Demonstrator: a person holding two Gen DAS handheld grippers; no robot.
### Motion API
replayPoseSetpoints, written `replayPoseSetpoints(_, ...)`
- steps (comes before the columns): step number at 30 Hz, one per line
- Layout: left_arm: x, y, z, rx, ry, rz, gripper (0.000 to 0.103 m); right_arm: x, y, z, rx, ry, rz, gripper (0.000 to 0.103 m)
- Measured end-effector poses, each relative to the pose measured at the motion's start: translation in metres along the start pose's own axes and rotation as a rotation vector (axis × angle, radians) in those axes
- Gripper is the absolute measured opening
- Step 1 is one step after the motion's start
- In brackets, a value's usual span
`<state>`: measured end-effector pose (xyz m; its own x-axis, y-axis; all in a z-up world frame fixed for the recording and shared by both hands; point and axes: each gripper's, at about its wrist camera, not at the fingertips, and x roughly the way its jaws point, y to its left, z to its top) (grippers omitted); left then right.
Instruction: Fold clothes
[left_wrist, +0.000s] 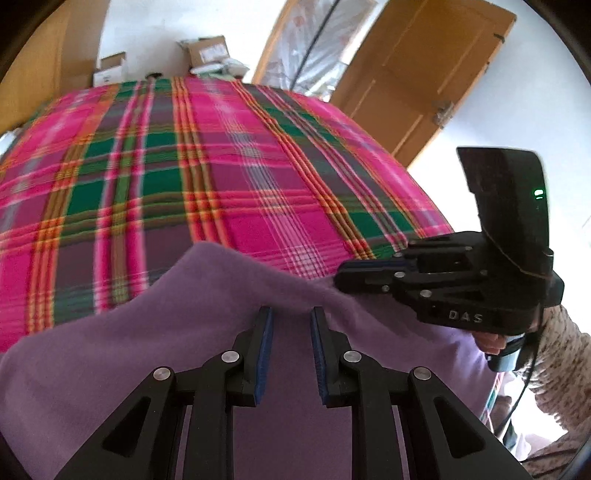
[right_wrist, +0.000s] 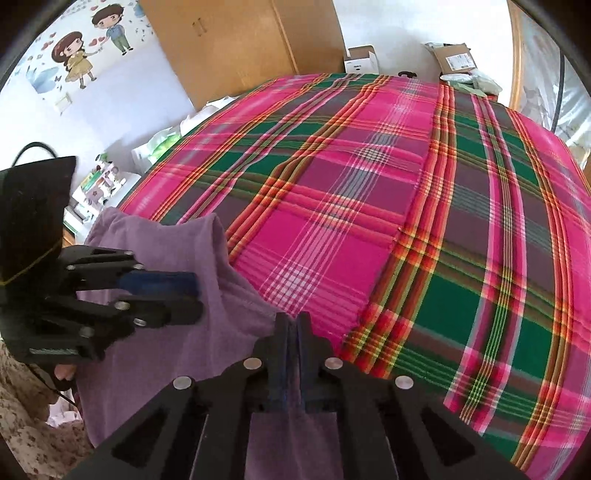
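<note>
Purple garment pinched at the near edge of the plaid bed.

My right gripper (right_wrist: 294, 325) has its jaws pressed together on a fold of the purple garment (right_wrist: 159, 332), which is bunched over the bed's (right_wrist: 369, 206) near edge, toward its left corner. My left gripper (left_wrist: 291, 323) hovers just beside it with jaws partly spread, cloth lying under them and not pinched. Cardboard boxes (right_wrist: 452, 59) sit past the bed's far edge, by a wooden wardrobe (right_wrist: 236, 40).
</note>
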<state>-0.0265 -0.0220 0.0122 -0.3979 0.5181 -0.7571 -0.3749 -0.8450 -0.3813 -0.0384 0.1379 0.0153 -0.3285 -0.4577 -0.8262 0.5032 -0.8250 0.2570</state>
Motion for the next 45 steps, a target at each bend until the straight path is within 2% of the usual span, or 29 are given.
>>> replayPoseSetpoints(6, 0.003, 0.01, 0.008, -0.067, -0.012, -0.041, 0.021, -0.037, -0.009, -0.007, 0.053, -0.079, -0.03, 0.007)
replayPoseSetpoints(11, 0.004, 0.014, 0.014, -0.096, -0.027, -0.057, 0.021, -0.068, -0.032, -0.029, 0.157, -0.132, -0.115, 0.008)
replayPoseSetpoints(14, 0.004, 0.015, 0.011, -0.108, -0.03, -0.062, 0.021, -0.084, -0.047, -0.053, 0.215, -0.133, -0.158, 0.016)
replayPoseSetpoints(17, 0.001, 0.013, 0.007, -0.095, -0.023, -0.043, 0.021, -0.099, -0.063, -0.082, 0.279, -0.139, -0.241, 0.019)
replayPoseSetpoints(20, -0.001, 0.014, 0.004, -0.09, -0.015, -0.037, 0.021, -0.112, -0.079, -0.102, 0.343, -0.142, -0.324, 0.029)
replayPoseSetpoints(24, -0.003, 0.017, -0.001, -0.106, -0.021, -0.047, 0.021, -0.111, -0.088, -0.12, 0.368, -0.119, -0.303, 0.039)
replayPoseSetpoints(30, -0.004, 0.016, -0.003, -0.107, -0.022, -0.037, 0.021, -0.105, -0.086, -0.118, 0.312, -0.112, -0.317, 0.045)
replayPoseSetpoints(33, -0.003, 0.015, -0.004, -0.111, -0.023, -0.035, 0.021, -0.102, -0.085, -0.117, 0.298, -0.108, -0.323, 0.044)
replayPoseSetpoints(35, -0.003, 0.015, -0.004, -0.114, -0.026, -0.038, 0.021, -0.105, -0.084, -0.121, 0.284, -0.117, -0.333, 0.031)
replayPoseSetpoints(37, -0.003, 0.016, -0.004, -0.122, -0.027, -0.043, 0.021, -0.109, -0.083, -0.123, 0.281, -0.13, -0.318, 0.004)
replayPoseSetpoints(41, -0.003, 0.015, -0.004, -0.117, -0.026, -0.04, 0.021, -0.115, -0.08, -0.121, 0.278, -0.178, -0.369, 0.004)
replayPoseSetpoints(45, -0.003, 0.015, -0.005, -0.117, -0.028, -0.04, 0.021, -0.116, -0.079, -0.123, 0.283, -0.188, -0.379, 0.005)
